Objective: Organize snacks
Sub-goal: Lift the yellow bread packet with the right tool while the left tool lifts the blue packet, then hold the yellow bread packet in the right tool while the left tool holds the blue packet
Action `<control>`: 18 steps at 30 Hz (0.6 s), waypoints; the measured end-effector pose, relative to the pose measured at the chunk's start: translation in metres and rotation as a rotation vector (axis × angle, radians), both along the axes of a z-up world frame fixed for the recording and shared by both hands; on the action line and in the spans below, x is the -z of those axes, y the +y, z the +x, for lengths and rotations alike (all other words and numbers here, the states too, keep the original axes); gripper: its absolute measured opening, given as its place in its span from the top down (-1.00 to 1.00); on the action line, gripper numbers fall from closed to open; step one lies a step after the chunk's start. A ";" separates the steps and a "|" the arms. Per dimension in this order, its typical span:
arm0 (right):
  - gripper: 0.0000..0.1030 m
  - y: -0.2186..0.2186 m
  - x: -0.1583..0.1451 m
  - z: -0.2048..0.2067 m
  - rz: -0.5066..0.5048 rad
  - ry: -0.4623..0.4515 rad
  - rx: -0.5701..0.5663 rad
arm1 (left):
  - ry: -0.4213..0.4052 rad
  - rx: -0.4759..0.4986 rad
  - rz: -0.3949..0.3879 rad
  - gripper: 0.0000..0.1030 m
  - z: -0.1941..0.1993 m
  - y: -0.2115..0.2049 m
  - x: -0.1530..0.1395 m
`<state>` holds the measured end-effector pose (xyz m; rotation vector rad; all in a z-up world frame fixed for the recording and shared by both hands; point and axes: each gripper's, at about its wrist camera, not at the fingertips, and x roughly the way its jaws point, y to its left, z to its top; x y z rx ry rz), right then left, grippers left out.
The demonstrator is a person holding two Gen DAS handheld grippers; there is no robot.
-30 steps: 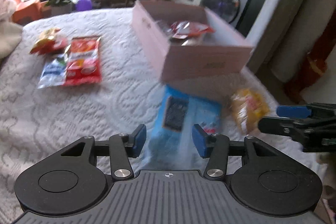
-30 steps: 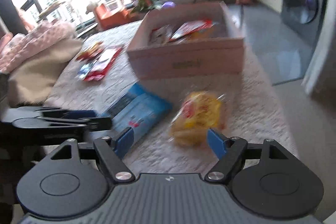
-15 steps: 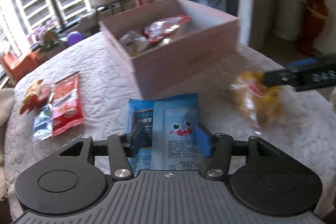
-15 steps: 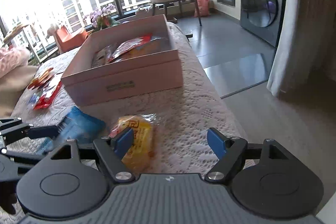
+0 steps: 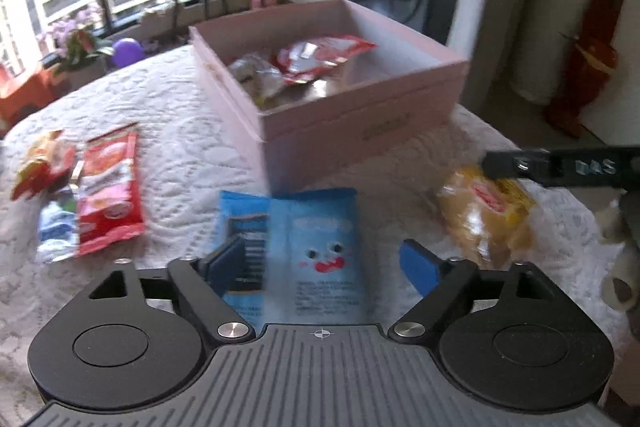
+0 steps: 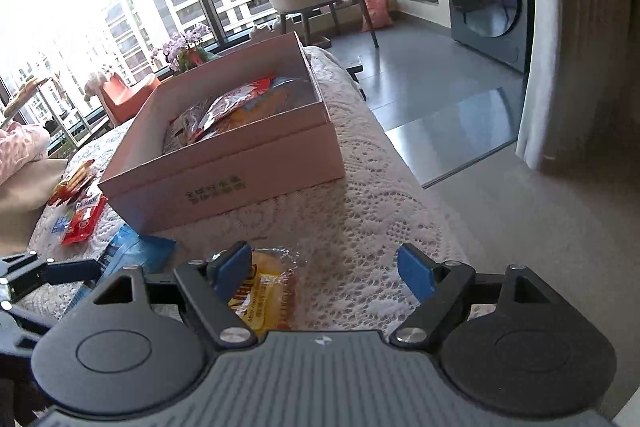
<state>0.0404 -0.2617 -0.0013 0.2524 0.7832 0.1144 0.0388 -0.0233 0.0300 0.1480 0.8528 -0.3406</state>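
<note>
Snacks [image 5: 304,67] partly sitting in pink box [image 5: 360,123], left hand-held gripper [image 5: 324,263] opening over blue packet [image 5: 316,247], right hand-held gripper [image 6: 324,267] opening around yellow packet [image 6: 268,291], nothing gripped.

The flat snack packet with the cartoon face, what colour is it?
Light blue snack packet, seen best from the left wrist.

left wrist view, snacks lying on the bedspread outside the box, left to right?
yellow-red packet → red packet → blue packet → yellow bread pack. The small blue-white packet overlaps the first two, so it is left out.
</note>
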 end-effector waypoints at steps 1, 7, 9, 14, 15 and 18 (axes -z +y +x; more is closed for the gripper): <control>-0.61 -0.001 0.001 0.000 0.002 -0.002 0.001 | -0.004 -0.010 0.010 -0.62 0.002 0.002 0.000; -0.68 -0.009 0.010 0.000 0.081 -0.004 0.020 | 0.076 -0.049 -0.019 -0.81 0.026 0.016 0.011; -0.70 -0.012 0.014 -0.001 0.104 -0.014 0.022 | 0.079 -0.044 -0.026 -0.83 0.030 0.016 0.012; -0.72 -0.011 0.016 -0.003 0.110 -0.032 0.016 | 0.074 -0.021 0.042 -0.77 0.029 0.005 0.013; -0.72 -0.011 0.015 -0.003 0.110 -0.032 0.017 | 0.067 -0.028 0.038 -0.73 0.027 0.006 0.012; -0.72 -0.010 0.015 -0.004 0.107 -0.031 0.016 | 0.069 -0.061 -0.059 -0.71 0.021 0.016 0.002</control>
